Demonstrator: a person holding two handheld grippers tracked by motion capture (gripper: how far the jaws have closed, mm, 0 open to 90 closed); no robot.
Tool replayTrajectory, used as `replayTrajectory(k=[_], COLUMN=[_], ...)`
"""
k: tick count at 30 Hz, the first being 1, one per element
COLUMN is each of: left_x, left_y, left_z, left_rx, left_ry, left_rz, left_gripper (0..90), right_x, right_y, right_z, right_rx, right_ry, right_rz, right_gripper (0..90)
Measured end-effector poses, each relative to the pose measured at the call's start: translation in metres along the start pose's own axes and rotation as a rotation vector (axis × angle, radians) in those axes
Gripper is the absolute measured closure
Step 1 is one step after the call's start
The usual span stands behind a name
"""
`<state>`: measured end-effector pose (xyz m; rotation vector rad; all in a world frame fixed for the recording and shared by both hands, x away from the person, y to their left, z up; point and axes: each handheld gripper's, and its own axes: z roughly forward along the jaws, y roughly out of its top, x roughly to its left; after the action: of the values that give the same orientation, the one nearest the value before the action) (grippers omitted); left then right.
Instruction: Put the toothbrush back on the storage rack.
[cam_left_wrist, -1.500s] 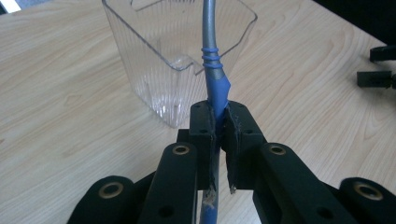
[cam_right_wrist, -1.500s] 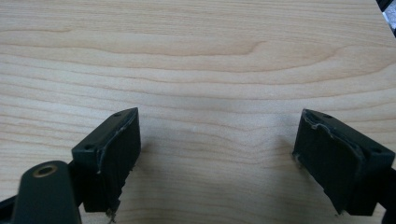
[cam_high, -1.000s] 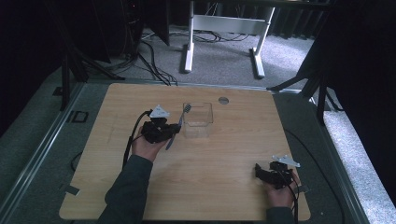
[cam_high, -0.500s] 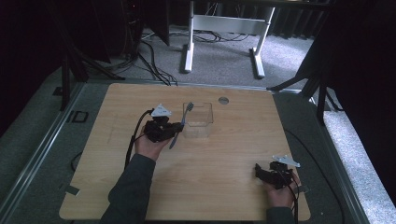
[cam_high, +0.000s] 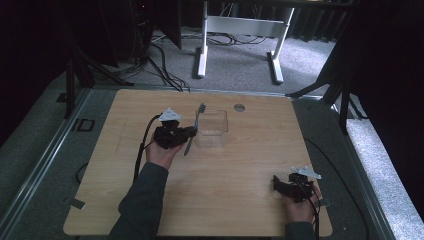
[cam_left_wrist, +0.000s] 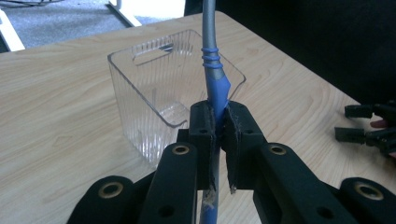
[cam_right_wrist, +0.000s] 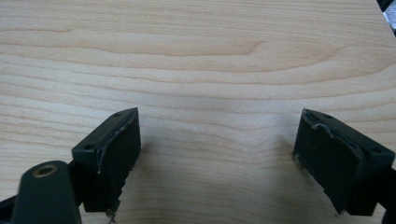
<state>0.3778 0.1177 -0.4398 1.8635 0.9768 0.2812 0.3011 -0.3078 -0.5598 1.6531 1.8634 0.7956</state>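
Counter (cam_high: 240, 190): we see a light wood-grain top with rounded corners; a small round grey disc (cam_high: 239, 107) sits near its far edge, at about 12 o'clock from the middle.
Clear container (cam_high: 212, 129): we find a ribbed, see-through plastic bin standing upright on the counter, a little beyond centre. In the left gripper view (cam_left_wrist: 173, 88) it stands just behind the tongs, open side up, with a slot handle in its far wall.
Left tongs (cam_high: 191, 132): held in the person's left hand (cam_high: 161, 154) at about 9 o'clock from the container, just beside it. We see the jaws pressed onto the blue handle of a toothbrush.
Right tongs (cam_high: 276, 183): held in the right hand low at about 4 o'clock on the counter, well apart from the container. In the right gripper view (cam_right_wrist: 217, 158) the jaws stand spread wide over bare wood, gripping nothing.
Toothbrush (cam_high: 195, 127): grey neck and blue grip (cam_left_wrist: 215, 88), off the counter, pinched mid-handle. Its head points toward 12 o'clock alongside the container's left wall.
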Motion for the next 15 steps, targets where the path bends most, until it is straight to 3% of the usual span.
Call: replayTrajectory(k=[10, 15], left_x=[-0.0005, -0.0007], left_y=[0.0021, 0.0039], left_z=[0.0029, 0.0048], left_rx=[-0.054, -0.058], left_ry=[0.004, 0.006], left_rz=[-0.031, -0.04], left_gripper=[82.0, 82.0], right_x=[0.0, 0.0], right_y=[0.0, 0.0], right_z=[0.0, 0.0], right_rx=[0.0, 0.0], right_ry=[0.001, 0.001], right_rz=[-0.001, -0.001], right_gripper=[14.4, 14.4])
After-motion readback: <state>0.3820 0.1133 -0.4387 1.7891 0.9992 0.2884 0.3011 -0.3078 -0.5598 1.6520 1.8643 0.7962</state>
